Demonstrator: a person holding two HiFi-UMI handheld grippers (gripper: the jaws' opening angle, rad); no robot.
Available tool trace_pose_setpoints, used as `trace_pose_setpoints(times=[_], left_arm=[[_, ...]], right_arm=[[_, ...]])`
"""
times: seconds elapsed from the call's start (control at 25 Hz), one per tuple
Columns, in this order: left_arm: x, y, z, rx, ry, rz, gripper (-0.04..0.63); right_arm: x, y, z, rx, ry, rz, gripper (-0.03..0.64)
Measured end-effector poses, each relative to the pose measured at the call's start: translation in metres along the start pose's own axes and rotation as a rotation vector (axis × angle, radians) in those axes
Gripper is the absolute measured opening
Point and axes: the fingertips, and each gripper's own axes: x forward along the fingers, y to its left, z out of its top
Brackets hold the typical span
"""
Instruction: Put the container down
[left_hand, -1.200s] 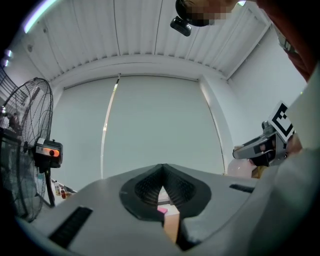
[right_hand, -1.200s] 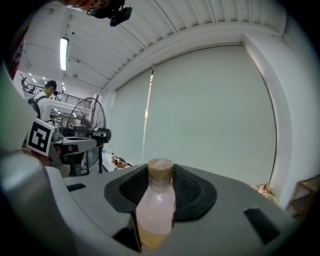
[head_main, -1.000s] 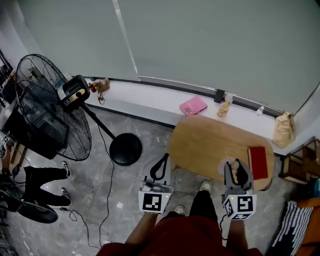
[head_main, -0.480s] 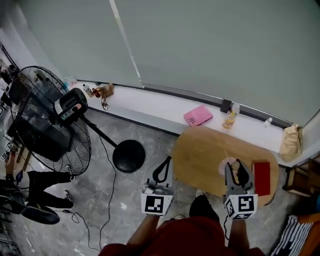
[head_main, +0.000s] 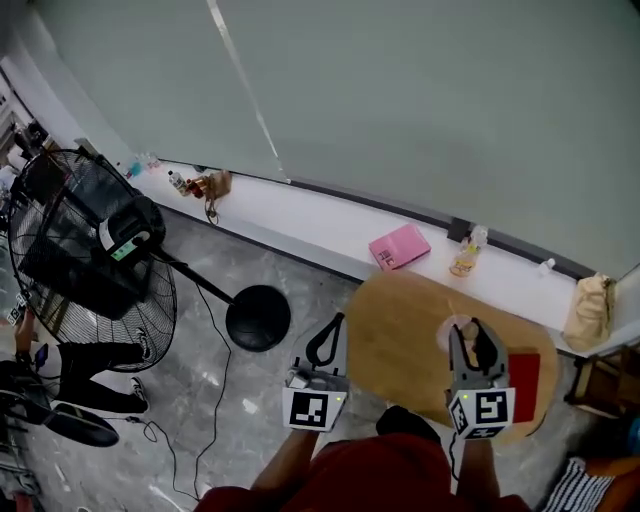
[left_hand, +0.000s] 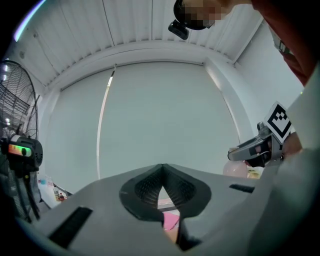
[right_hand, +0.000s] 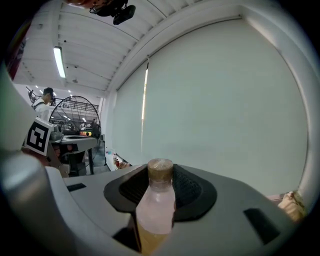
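Left gripper (head_main: 322, 342) hangs pinched together, empty; right gripper (head_main: 472, 338) grips the container (right_hand: 156, 202), a capped bottle, upright over the wooden table (head_main: 405, 325). Best lower it straight, base flat on bare wood clear of the red book (head_main: 524, 385), then release.

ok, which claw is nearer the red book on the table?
Right. The right claw, gripping a bottle, sits beside the red book; the left claw is off the table.
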Motion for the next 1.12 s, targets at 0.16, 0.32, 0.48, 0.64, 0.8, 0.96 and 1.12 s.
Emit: trace_pose_setpoints(times=[0.16, 0.32, 0.48, 0.64, 0.8, 0.96, 1.12], left_arm=[[0.031, -0.004, -0.006, -0.006, 0.004, 0.014, 0.005], [0.058, -0.01, -0.015, 0.002, 0.036, 0.022, 0.005], [0.079, -0.02, -0.029, 0.007, 0.067, 0.05, 0.005], [0.094, -0.024, -0.042, 0.014, 0.093, 0.075, 0.005], [0.1, -0.019, -0.061, 0.006, 0.122, 0.09, 0.005], [0.105, -0.008, -0.087, -0.018, 0.136, 0.075, 0.005], [0.107, 0.001, -0.119, 0.036, 0.176, 0.002, 0.005]], right_arm=[[0.028, -0.021, -0.004, -0.008, 0.021, 0.035, 0.141], [0.053, -0.041, -0.012, -0.007, 0.047, 0.07, 0.141], [0.071, -0.059, -0.029, 0.0, 0.066, 0.105, 0.141], [0.09, -0.071, -0.048, 0.006, 0.093, 0.13, 0.141], [0.105, -0.064, -0.065, 0.015, 0.125, 0.158, 0.141], [0.122, -0.047, -0.086, 0.011, 0.173, 0.185, 0.141], [0.142, -0.03, -0.112, 0.009, 0.228, 0.196, 0.141]])
